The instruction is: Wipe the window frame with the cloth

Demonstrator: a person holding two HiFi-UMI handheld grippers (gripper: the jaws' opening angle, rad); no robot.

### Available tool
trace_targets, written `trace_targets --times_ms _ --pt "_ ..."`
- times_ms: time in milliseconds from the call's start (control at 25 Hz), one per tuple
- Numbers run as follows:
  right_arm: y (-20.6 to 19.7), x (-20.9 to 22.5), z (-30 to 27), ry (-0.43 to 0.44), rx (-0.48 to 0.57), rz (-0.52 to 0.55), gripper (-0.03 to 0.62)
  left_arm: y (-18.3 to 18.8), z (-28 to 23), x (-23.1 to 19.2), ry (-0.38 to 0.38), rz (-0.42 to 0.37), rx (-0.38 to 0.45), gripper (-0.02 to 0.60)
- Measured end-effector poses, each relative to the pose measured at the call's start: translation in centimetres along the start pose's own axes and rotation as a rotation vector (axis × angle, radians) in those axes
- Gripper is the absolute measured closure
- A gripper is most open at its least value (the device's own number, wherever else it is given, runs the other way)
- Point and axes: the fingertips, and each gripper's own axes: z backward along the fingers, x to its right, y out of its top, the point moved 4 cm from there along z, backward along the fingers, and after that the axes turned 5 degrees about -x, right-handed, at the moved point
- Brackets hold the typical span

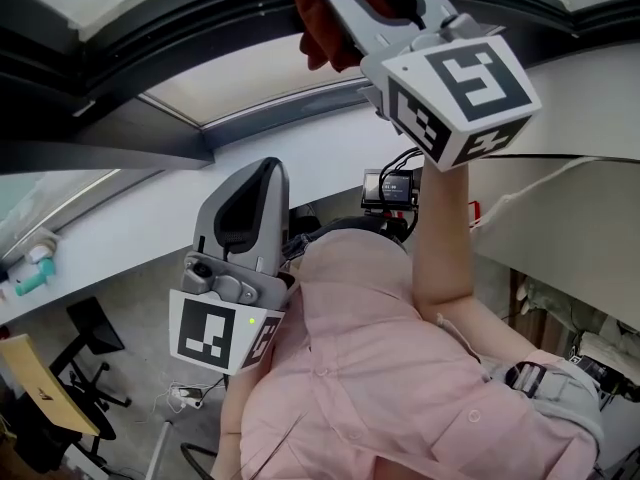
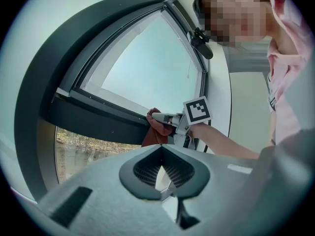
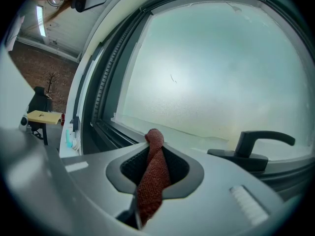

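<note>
Firmly, right hand-held gripper (image 3: 155,154) pinches cloth (image 3: 150,181) at window frame (image 2: 93,119) — contact unclear

The cloth (image 3: 151,181) is red-brown and rough, twisted into a thick strip. It is pinched tight between the fingers (image 3: 129,167) of the right gripper (image 3: 154,154), and its top end pokes out just past their tips. The window frame (image 3: 106,127) is a long, dark grey bar right in front of the fingers, and the cloth end looks to press against it.
</note>
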Motion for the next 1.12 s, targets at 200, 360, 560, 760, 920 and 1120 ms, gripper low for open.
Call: trace_targets --times_ms 200,360,560,760,920,1120 --pt "-0.1 0.3 0.2 -0.013 0.004 -0.013 0.528 0.3 -0.3 -0.3 -0.030 -0.005 -0.008 0.586" --pt "-0.2 0.9 0.4 -0.027 0.002 -0.017 0.526 0.3 -0.7 -0.2 -0.049 -0.006 -0.015 0.586" --pt "-0.7 1.9 1.0 -0.048 0.006 -0.028 0.528 0.2 -1.3 0.0 -0.060 -0.004 -0.021 0.586" --pt "-0.8 3.0 1.6 -0.060 0.013 -0.034 0.526 0.2 -1.8 0.5 -0.062 -0.008 -0.019 0.586" --pt "-0.9 3.7 2.4 -0.067 0.018 -0.045 0.526 0.2 -2.0 1.2 -0.062 -0.008 -0.022 0.586" --pt "-1.4 4.2 2.1 -0.066 0.014 -0.053 0.526 0.0 -2.3 0.9 -0.057 -0.006 -0.023 0.586"
